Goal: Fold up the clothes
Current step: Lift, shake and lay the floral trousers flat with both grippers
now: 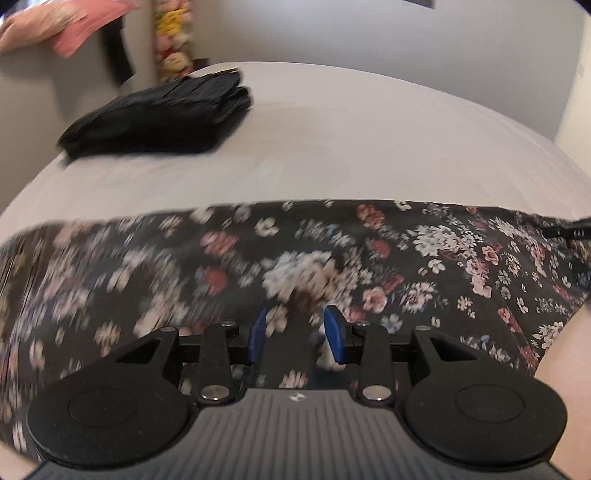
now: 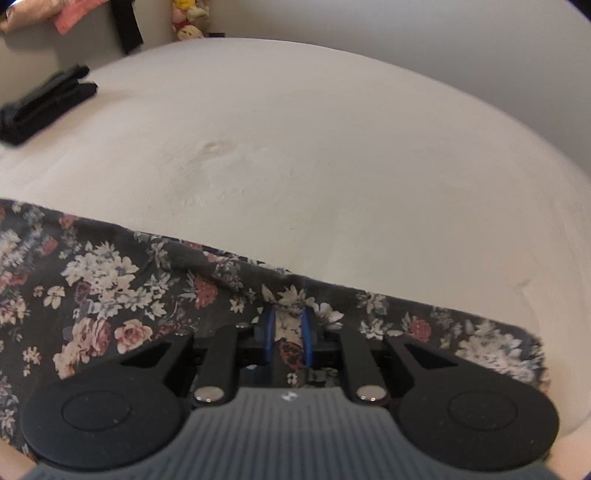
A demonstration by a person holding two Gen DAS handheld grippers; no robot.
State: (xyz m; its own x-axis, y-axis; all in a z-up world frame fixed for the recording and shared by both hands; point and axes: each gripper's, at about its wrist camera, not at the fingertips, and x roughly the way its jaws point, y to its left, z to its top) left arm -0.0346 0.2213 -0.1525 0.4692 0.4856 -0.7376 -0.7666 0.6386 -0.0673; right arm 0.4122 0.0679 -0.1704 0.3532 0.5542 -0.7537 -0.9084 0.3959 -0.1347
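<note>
Floral garment (image 1: 295, 258), left hand-held gripper (image 1: 297, 334) parted, right hand-held gripper (image 2: 290, 336) pinching it

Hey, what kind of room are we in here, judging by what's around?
Most likely a bedroom. The floral garment lies on a wide pale bed, a folded black garment sits further back on it, and stuffed toys stand by the wall.

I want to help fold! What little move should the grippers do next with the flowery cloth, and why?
Probably close the left gripper on the flowery cloth. Its blue pads stand apart with fabric between them, while the right gripper looks nearly pinched on the near edge. With both holding, the edge could be lifted toward the bare bed to fold it.
</note>
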